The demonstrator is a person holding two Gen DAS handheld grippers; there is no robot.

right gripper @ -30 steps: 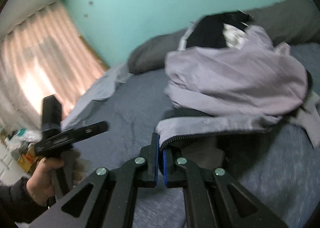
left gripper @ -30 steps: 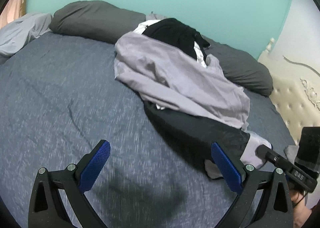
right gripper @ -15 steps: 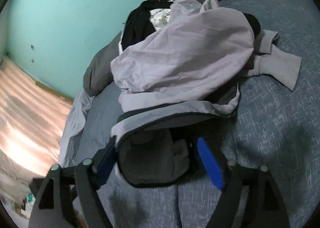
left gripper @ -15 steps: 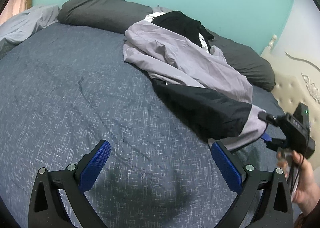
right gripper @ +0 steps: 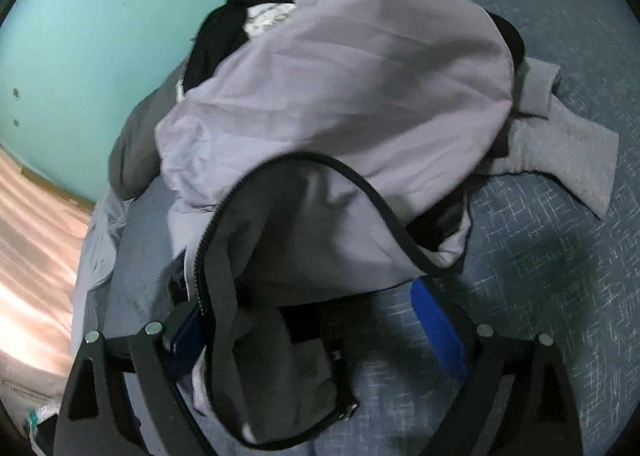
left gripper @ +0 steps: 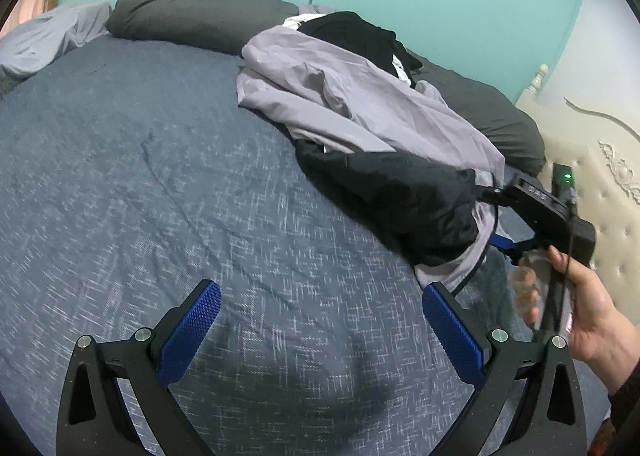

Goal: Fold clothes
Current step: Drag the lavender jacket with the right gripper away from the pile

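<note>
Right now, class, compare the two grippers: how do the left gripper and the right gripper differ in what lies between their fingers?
The left gripper is open over the bare blue bedspread, with nothing between its fingers. The right gripper is also open, its jaws just having been opening, but the lilac zip jacket drapes loosely between its fingers, its zipper edge looping across them. Both have blue pads on black frames.

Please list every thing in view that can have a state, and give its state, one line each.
lilac jacket: unzipped, crumpled, lying unfolded on the bed
clothes pile: heaped, unfolded
left gripper: open, empty
right gripper: jaws just opened wide, jacket edge draped loosely between them
</note>
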